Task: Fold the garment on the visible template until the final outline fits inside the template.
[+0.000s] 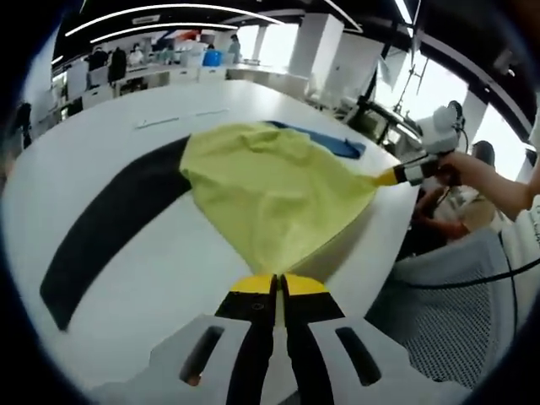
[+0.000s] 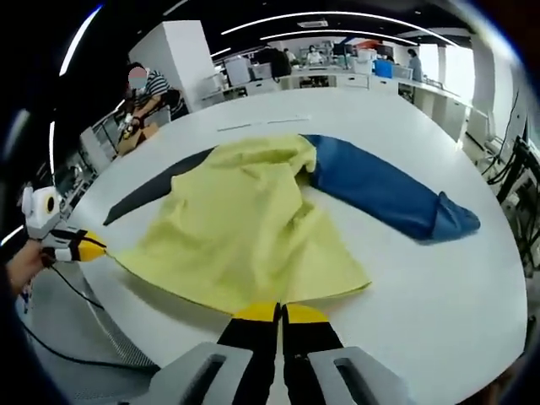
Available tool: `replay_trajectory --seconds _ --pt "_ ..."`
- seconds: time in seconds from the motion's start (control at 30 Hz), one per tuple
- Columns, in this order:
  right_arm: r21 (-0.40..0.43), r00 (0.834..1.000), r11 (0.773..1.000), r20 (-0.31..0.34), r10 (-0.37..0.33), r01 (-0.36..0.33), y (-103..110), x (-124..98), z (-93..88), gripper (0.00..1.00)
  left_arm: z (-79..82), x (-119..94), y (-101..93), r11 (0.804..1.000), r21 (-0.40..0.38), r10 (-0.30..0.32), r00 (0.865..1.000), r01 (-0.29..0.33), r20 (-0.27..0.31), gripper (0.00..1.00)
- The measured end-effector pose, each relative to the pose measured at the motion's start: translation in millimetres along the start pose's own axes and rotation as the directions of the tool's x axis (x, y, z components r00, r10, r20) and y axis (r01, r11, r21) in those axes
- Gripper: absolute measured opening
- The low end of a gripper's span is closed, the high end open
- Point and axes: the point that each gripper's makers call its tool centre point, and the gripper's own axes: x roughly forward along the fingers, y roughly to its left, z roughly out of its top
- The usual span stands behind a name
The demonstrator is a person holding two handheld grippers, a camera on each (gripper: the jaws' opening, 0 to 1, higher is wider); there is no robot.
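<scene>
A yellow garment [image 1: 270, 190] lies spread on the white table [image 1: 126, 278], with one dark sleeve [image 1: 110, 219] stretched out and a blue sleeve [image 1: 333, 145] behind it. My left gripper [image 1: 275, 283] is shut on the near yellow hem. My right gripper [image 1: 390, 176] pinches the hem's other corner and pulls the edge taut. In the right gripper view the yellow garment [image 2: 245, 228] has its blue sleeve [image 2: 380, 192] reaching right and its dark sleeve [image 2: 152, 192] going left. There my right gripper [image 2: 280, 312] is shut on the hem, and my left gripper [image 2: 99, 247] holds the far corner.
Thin line marks [image 1: 160, 121] sit on the table beyond the garment. A grey mesh chair [image 1: 456, 312] stands by the table's edge, next to a person's arm [image 1: 498, 184]. A seated person [image 2: 148, 93] and desks are in the background.
</scene>
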Motion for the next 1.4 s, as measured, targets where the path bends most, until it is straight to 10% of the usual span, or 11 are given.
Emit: replay_trajectory --seconds 0.4,0.53,0.87,1.4 --pt "0.019 0.999 0.999 -0.011 -0.030 0.030 1.7 2.8 -12.8 0.00 -19.1 -1.8 1.3 0.999 -0.022 0.027 0.999 -0.028 -0.033 0.00" --pt "-0.026 0.999 0.999 0.001 -0.046 0.046 -4.7 -4.5 -4.0 0.20 -16.4 -8.4 5.1 0.998 -0.038 0.049 0.999 -0.049 -0.014 0.08" --pt "-0.141 1.000 0.990 0.024 -0.008 0.011 -36.9 -0.2 23.1 0.33 -20.1 -0.2 5.9 0.983 -0.132 0.126 0.992 -0.128 -0.027 0.30" --pt "-0.223 0.998 0.975 -0.069 0.002 -0.017 -73.4 29.1 18.1 0.22 -39.5 15.2 -8.1 0.981 -0.083 0.166 0.979 -0.176 -0.116 0.25"
